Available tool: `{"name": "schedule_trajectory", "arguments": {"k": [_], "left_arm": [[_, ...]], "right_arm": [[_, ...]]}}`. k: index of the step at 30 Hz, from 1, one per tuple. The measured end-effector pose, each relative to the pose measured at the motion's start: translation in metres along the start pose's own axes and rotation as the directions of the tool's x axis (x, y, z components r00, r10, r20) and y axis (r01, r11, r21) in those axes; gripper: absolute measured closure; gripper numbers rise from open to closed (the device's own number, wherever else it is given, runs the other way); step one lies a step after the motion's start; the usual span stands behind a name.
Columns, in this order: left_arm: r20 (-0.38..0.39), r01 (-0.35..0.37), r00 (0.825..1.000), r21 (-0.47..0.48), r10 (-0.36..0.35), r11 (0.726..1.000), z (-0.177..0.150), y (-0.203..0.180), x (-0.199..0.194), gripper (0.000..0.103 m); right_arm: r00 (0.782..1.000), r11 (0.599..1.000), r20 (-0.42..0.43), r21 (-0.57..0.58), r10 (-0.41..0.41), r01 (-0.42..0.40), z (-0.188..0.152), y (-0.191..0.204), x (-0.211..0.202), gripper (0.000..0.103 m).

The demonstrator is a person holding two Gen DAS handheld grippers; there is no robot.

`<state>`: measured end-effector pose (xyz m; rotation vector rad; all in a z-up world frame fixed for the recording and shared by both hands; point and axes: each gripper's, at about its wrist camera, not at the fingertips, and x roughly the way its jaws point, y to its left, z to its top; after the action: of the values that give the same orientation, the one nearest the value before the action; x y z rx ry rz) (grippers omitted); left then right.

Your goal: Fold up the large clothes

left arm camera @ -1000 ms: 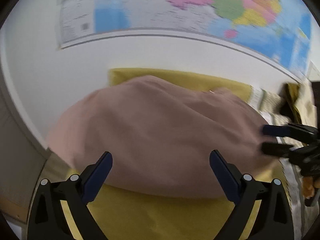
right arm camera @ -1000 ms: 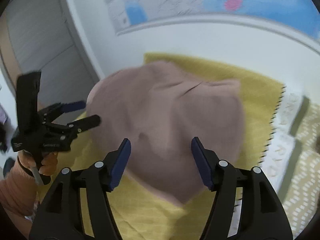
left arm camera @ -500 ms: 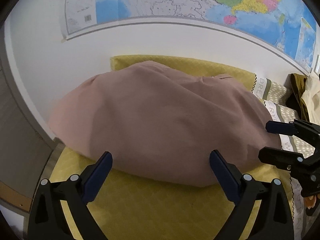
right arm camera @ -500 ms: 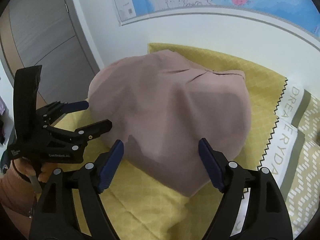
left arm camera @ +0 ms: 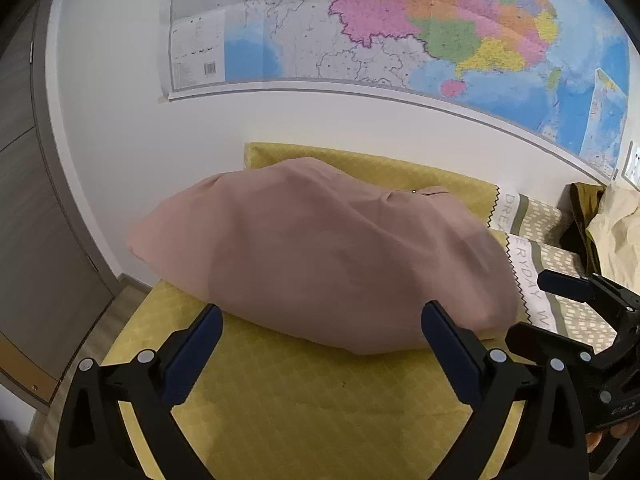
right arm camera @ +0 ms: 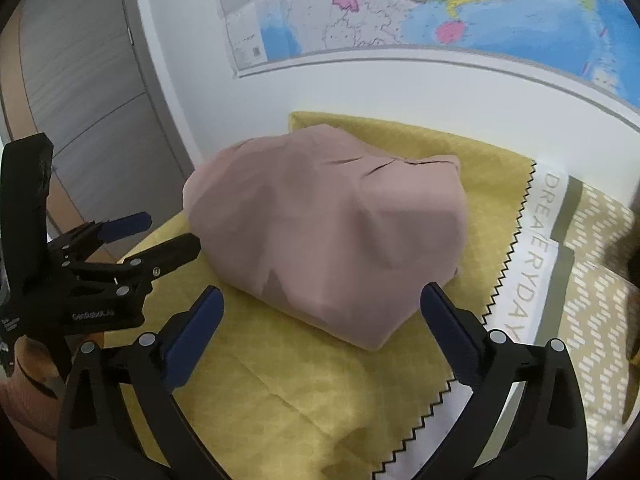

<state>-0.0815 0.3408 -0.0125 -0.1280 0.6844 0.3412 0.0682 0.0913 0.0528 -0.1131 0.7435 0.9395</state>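
Observation:
A dusty-pink garment (left arm camera: 320, 256) lies as a puffy folded bundle on the yellow quilted bedspread (left arm camera: 320, 400). My left gripper (left arm camera: 320, 316) stands open just short of its near edge, and its pads touch nothing. From the right wrist view the garment (right arm camera: 328, 232) shows a few creases on top. My right gripper (right arm camera: 322, 296) has its jaws opening wide; the bundle's near corner shows between the fingers, but they do not press it. Each gripper appears in the other's view: the right gripper (left arm camera: 546, 308) at the right edge, the left gripper (right arm camera: 160, 236) at the left, held by a hand (right arm camera: 24, 364).
A white wall with a large coloured map (left arm camera: 400, 32) rises behind the bed. A grey cabinet front (right arm camera: 80, 100) stands to the left. Patterned bedding with lettering (right arm camera: 536, 248) adjoins the yellow spread on the right, with dark and beige clothes (left arm camera: 600, 220) piled beyond.
Both grippers have drawn back from the pink garment, which has settled onto the spread. The right gripper's jaws have spread wider. The left jaws stayed wide.

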Motion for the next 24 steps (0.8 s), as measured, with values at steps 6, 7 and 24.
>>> {"name": "schedule_trajectory", "arguments": {"k": [6, 7, 24], "left_arm": [[0.028, -0.022, 0.999, -0.002, 0.022, 1.0, -0.002, -0.01, -0.017, 0.007], [0.031, -0.03, 0.999, -0.005, 0.03, 1.0, -0.003, -0.011, -0.02, 0.007], [0.078, -0.101, 0.992, -0.036, 0.104, 0.994, -0.016, -0.019, -0.05, 0.007]], "right_arm": [[0.999, 0.999, 0.025, -0.02, -0.033, 0.034, -0.006, 0.01, -0.013, 0.006], [0.999, 0.999, 0.03, -0.024, -0.039, 0.04, -0.007, 0.012, -0.016, 0.006], [0.996, 0.997, 0.07, -0.05, -0.051, 0.054, -0.024, 0.027, -0.043, 0.006]]}}
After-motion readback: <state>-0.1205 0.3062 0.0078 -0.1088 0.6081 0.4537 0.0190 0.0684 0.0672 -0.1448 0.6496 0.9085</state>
